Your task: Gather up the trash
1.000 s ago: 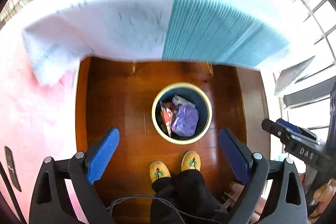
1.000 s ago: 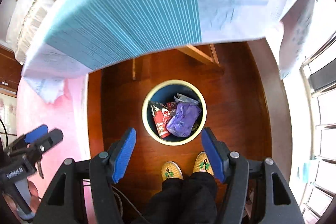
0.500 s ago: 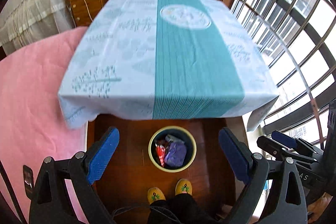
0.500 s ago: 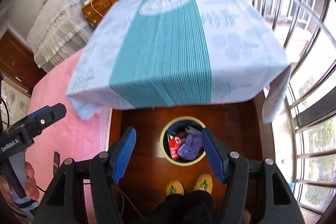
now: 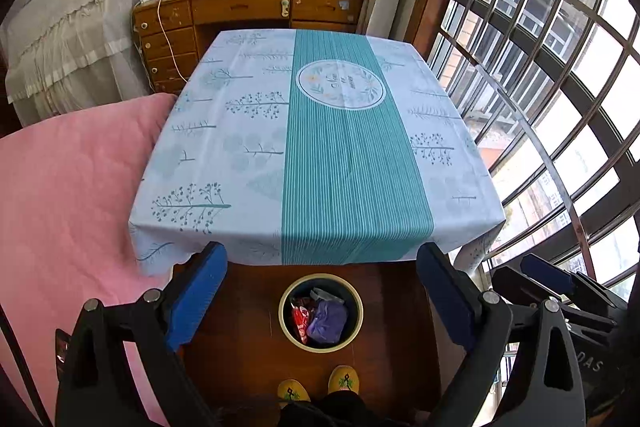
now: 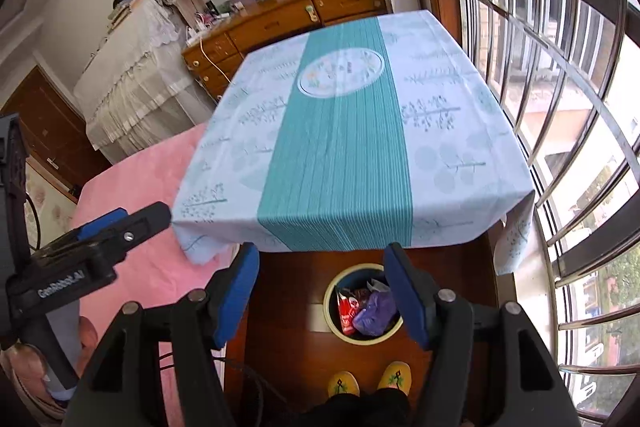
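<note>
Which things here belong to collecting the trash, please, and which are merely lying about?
Job:
bin
red wrapper
purple bag
left hand-held gripper
right hand-held gripper

Lying about:
tablecloth
pink bedding
desk
slippers

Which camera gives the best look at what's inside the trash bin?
The left wrist view: the trash bin sits unobstructed between the fingers, its contents visible. In the right wrist view, a blue finger covers its right rim.

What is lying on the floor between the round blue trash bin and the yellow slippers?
Nothing: only bare brown wooden floor lies between the round blue trash bin and the yellow slippers. Both wrist views show this.
</note>
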### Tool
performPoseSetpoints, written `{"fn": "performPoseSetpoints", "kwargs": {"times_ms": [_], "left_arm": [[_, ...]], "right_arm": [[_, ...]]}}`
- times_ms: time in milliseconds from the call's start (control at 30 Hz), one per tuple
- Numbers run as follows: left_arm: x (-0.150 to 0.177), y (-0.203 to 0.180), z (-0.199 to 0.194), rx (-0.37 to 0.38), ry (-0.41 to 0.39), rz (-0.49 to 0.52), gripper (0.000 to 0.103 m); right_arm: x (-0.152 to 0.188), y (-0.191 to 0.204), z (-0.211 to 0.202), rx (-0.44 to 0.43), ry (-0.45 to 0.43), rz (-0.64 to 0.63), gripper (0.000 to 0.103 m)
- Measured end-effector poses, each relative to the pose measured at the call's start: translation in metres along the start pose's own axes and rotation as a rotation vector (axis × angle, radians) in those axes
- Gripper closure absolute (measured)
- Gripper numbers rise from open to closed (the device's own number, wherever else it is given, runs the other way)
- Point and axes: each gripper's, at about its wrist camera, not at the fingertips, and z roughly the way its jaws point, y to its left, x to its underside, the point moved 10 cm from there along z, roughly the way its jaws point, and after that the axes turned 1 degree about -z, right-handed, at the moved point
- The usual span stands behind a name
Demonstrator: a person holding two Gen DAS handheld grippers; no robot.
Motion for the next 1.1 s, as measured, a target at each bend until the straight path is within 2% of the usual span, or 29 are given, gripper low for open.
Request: {"fn": "performPoseSetpoints", "kwargs": {"times_ms": [500, 1100], "left_arm": [[-0.013, -0.006, -0.01, -0.08, -0.094, 0.007, 0.008], [-0.021, -0.005, -0.009, -0.096, -0.116, -0.001, 0.008]], "right_arm": [[-0.03, 0.014, -0.013, 0.037, -0.08, -0.081, 0.038], [-0.039, 0.019, -0.006, 0.049, -0.086, -0.126, 0.038]]}}
